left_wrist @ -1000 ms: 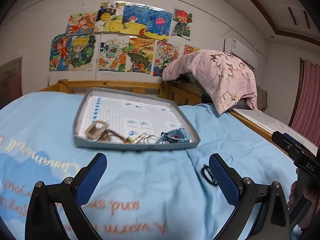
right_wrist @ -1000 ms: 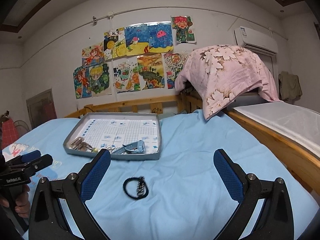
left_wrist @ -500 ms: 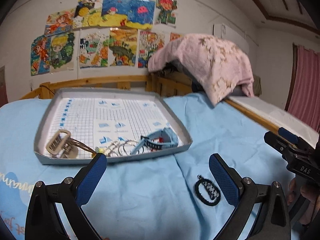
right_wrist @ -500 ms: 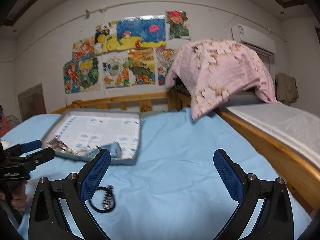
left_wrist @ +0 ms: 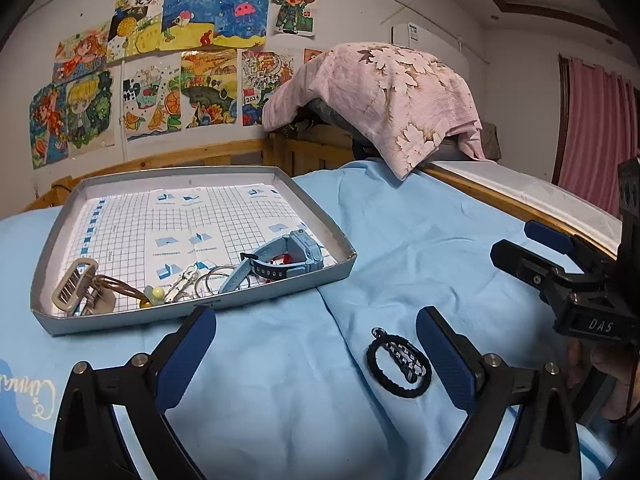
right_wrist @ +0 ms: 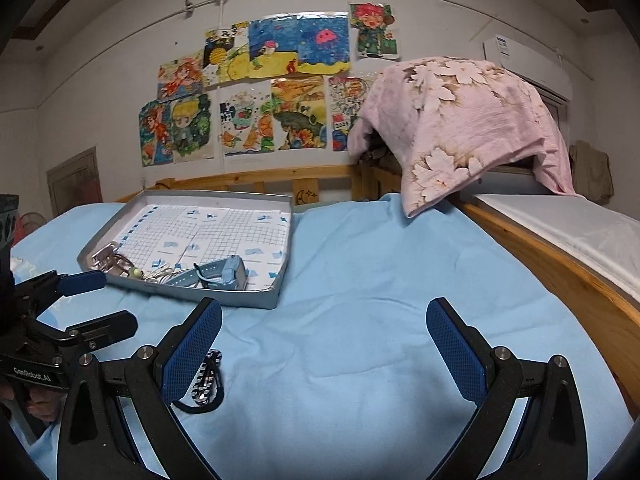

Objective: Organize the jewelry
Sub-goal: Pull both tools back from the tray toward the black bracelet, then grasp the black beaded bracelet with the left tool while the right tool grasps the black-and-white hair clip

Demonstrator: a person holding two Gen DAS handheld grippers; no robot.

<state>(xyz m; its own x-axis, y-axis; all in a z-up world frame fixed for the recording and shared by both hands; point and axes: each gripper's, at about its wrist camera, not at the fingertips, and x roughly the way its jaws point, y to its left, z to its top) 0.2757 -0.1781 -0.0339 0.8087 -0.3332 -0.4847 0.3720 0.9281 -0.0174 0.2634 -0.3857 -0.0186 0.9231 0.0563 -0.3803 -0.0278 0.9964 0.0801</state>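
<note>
Lying loose on the blue bedsheet [left_wrist: 400,240]: one black bracelet [left_wrist: 398,362] with a black-and-white checked section, just inside the right-hand finger of the left gripper [left_wrist: 316,354], touching neither finger. Left gripper spread wide, nothing held. Right gripper [right_wrist: 324,354] likewise spread wide and empty; in its own view the bracelet [right_wrist: 204,386] lies beside and partly behind its left-hand finger.

Grey tray [left_wrist: 332,236], shallow, lined with gridded paper, sits on the sheet beyond the bracelet, apart from it. Contents, grouped along the near edge: pale blue watch [left_wrist: 286,258]; metal rings [left_wrist: 214,280]; buckle with brown cord [left_wrist: 76,284]; small yellow-green bead [left_wrist: 154,294].

Background: pink flowered cloth [left_wrist: 384,96] draped over something at the bed's wooden rail [left_wrist: 160,158]; children's drawings [left_wrist: 160,76] taped to the wall.
</note>
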